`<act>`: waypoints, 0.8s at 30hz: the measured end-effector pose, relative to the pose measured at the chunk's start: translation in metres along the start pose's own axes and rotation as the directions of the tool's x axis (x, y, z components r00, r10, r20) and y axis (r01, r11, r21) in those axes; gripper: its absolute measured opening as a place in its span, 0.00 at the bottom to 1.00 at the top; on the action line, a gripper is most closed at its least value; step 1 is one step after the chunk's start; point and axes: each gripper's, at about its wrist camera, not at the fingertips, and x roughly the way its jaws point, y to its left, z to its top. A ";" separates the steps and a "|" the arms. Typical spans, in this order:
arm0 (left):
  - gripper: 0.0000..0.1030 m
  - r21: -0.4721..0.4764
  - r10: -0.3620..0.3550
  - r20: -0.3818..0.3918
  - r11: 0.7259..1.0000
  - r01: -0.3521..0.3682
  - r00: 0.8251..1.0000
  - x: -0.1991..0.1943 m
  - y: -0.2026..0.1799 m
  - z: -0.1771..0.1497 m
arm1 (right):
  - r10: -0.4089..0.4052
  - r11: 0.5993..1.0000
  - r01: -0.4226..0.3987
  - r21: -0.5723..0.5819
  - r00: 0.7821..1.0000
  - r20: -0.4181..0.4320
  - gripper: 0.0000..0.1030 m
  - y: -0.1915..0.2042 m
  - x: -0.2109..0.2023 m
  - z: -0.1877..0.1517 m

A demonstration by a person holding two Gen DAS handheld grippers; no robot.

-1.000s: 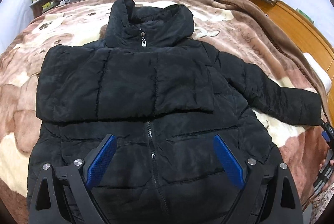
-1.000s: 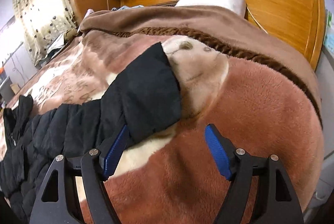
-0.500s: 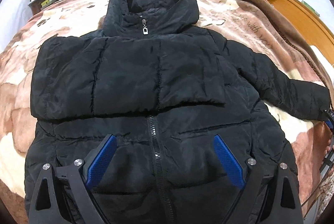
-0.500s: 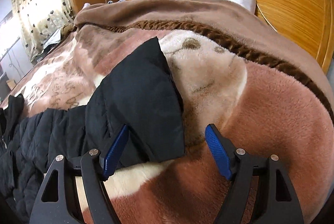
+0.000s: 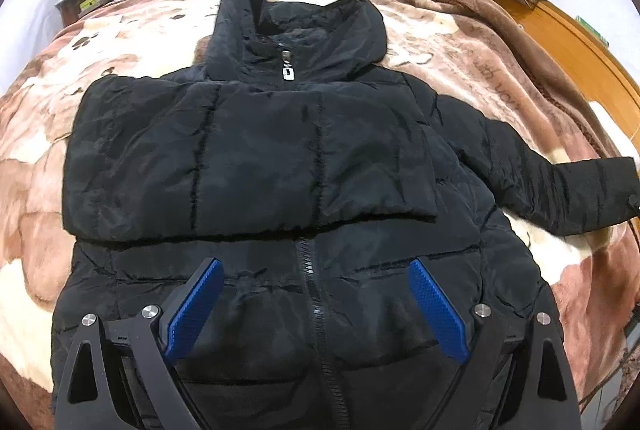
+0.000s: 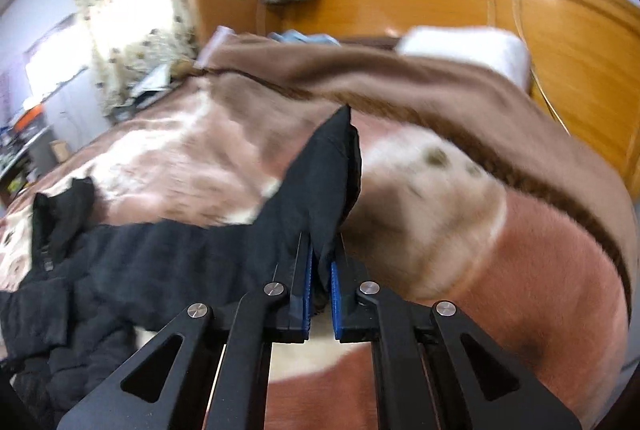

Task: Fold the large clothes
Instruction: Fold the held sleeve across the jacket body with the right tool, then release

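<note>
Black jacket (image 5: 280, 165) sleeve cuff (image 6: 332, 181) pinched as right hand-held gripper (image 6: 320, 282) closes.

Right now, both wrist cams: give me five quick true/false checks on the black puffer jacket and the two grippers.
1. The black puffer jacket lies front up on the brown plush blanket. True.
2. Its zipper is undone to the hem. False: it runs closed up to the collar.
3. The right gripper is closing on the sleeve cuff. True.
4. The left gripper clamps the hem. False: its jaws stand wide apart above the jacket.
5. Both sleeves are folded across the chest. False: only one is; the other stretches out sideways.
</note>
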 end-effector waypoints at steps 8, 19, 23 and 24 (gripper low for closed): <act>0.92 -0.048 -0.009 0.024 0.999 0.011 1.000 -0.013 0.030 0.005 | 0.174 0.982 -0.168 -0.092 0.982 0.067 0.07 0.074 -0.035 0.021; 0.92 -0.104 -0.023 0.067 0.994 0.030 0.997 -0.029 0.067 0.013 | 0.374 0.889 -0.350 -0.294 0.927 0.027 0.07 0.199 -0.052 0.017; 0.92 -0.118 -0.012 0.074 0.993 0.021 0.997 -0.031 0.083 0.014 | 0.437 0.842 -0.428 -0.329 0.898 -0.049 0.07 0.243 -0.040 -0.005; 0.92 -0.124 -0.010 0.076 0.992 0.020 0.997 -0.032 0.087 0.014 | 0.452 0.829 -0.449 -0.334 0.889 -0.073 0.07 0.254 -0.035 -0.012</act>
